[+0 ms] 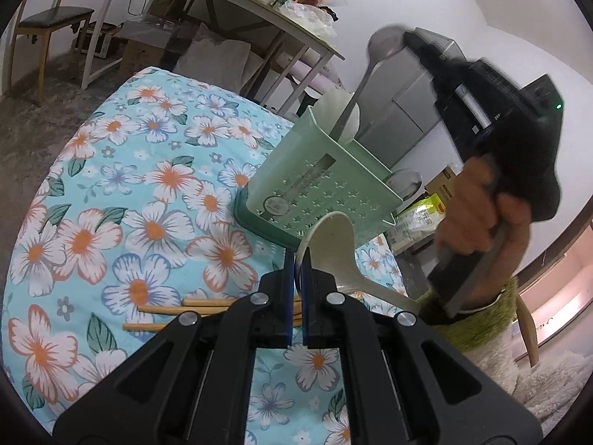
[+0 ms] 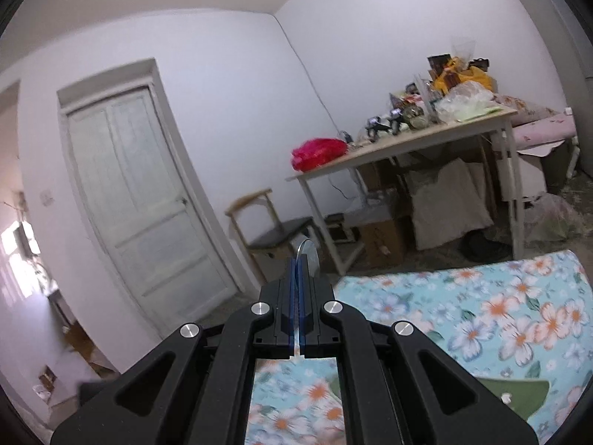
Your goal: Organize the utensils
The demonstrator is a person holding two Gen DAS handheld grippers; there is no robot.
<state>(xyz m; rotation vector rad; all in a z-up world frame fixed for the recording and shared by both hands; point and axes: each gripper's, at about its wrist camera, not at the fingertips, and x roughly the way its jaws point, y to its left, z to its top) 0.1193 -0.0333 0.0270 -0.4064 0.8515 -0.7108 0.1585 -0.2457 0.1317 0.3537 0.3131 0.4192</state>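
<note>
Chopsticks [image 1: 174, 309] half hidden behind left tongs [image 1: 296, 270]; motion-blurred right tongs at 2 o'clock; green holder [image 2: 519, 395] cut off at 4 o'clock.

1. I see a light-blue cloth [image 1: 122, 193] printed with white-and-orange flowers and green leaves.
2. My utensil holder [image 1: 318, 185] is pale green with star-shaped perforations.
3. The plastic spoon [image 1: 333, 244] is cream; the chopsticks [image 1: 178, 309] are tan.

We are in a lived-in home room. We identify it by the white panelled door [image 2: 144, 200], the wooden chair [image 2: 274, 230], the cluttered counter [image 2: 407, 141] with boxes [image 2: 381, 237] beneath, and the floral cloth [image 1: 148, 193].
</note>
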